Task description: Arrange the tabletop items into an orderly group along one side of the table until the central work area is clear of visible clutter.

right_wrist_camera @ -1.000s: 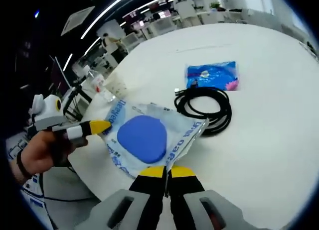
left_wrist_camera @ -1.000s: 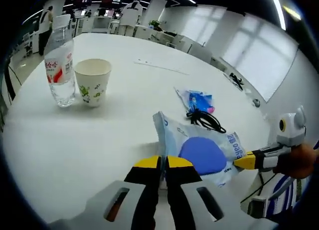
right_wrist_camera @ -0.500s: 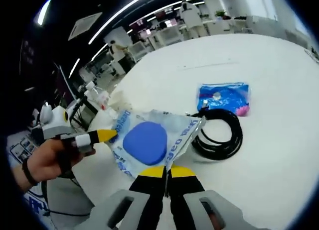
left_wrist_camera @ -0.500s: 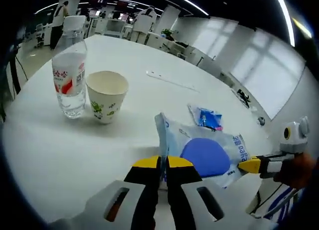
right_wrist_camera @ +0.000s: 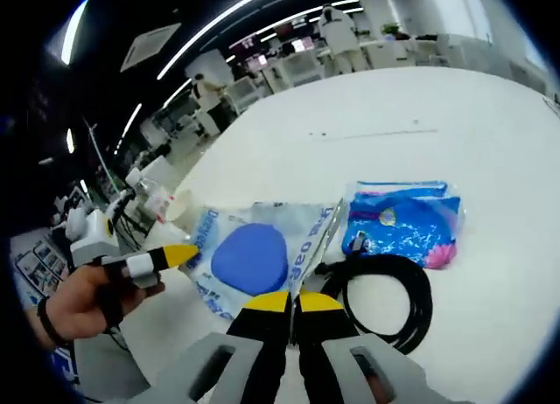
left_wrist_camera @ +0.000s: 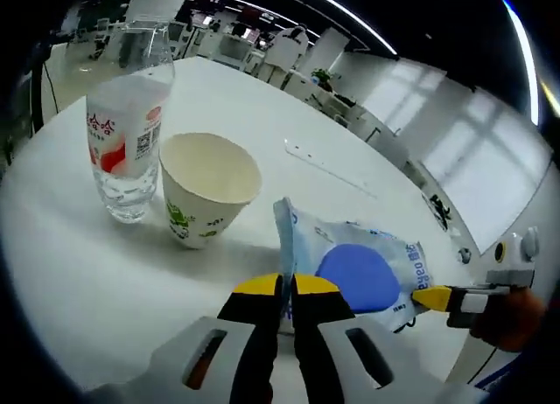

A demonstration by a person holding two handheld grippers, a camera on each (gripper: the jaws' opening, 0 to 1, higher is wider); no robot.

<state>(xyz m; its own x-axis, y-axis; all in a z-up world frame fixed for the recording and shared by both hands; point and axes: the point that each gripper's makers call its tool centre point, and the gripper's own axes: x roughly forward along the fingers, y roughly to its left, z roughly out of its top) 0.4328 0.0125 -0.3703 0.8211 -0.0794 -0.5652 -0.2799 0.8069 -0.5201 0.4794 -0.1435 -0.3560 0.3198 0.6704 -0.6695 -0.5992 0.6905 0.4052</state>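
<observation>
Both your left gripper (left_wrist_camera: 287, 286) and right gripper (right_wrist_camera: 293, 301) pinch the pouch (left_wrist_camera: 354, 268); careless lowering may topple the paper cup (left_wrist_camera: 206, 187).

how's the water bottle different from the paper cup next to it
The water bottle is clear plastic with a red and white label and a cap; the paper cup is opaque cream with green print and open at the top. The water bottle stands taller than the paper cup. The water bottle is straight-sided, while the paper cup tapers to its base. Both stand upright, side by side on the white table.
</observation>
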